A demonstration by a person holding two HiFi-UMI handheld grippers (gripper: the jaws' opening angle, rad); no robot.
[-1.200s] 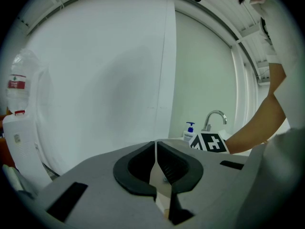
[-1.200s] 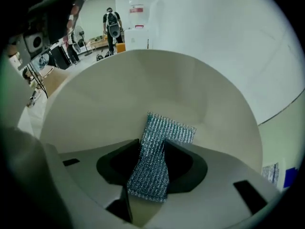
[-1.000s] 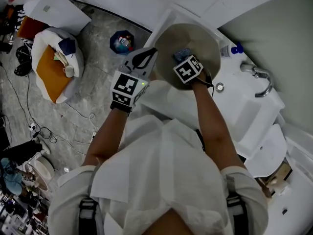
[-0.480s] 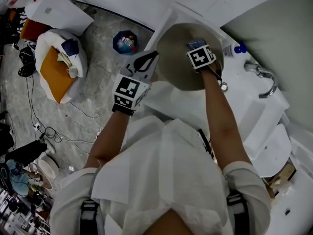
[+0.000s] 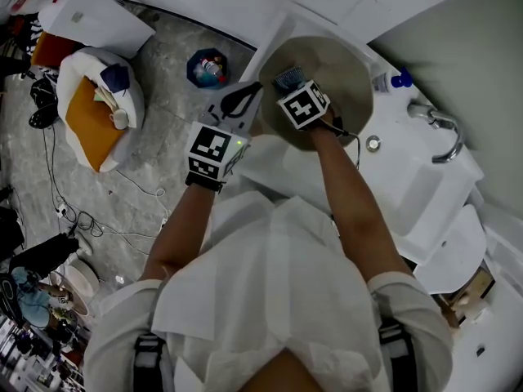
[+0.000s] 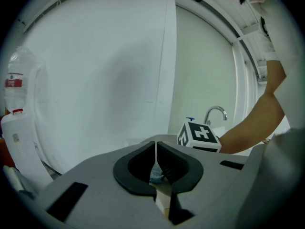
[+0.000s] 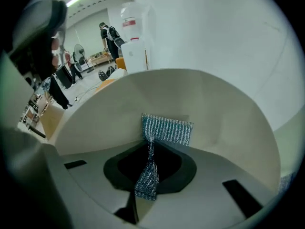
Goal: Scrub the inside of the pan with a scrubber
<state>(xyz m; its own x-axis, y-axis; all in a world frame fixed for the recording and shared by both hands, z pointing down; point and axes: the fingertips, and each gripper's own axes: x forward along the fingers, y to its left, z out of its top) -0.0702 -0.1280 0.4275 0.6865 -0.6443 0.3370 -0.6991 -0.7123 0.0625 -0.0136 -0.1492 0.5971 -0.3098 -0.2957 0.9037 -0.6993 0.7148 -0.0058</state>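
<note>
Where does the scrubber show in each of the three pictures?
Head view: scrubber top centre, inside the pan.
Left gripper view: probably the bluish scrap low between the jaws; unsure.
Right gripper view: centre, pinched in the jaws, against the pan.
Shared landmark: the pan; the left jaws clamp its rim.

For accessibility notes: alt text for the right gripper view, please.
The right gripper, jaws just tightened, pinches a blue-grey mesh scrubber whose free end lies against the pale inside of the pan. A white container stands beyond the rim.
</note>
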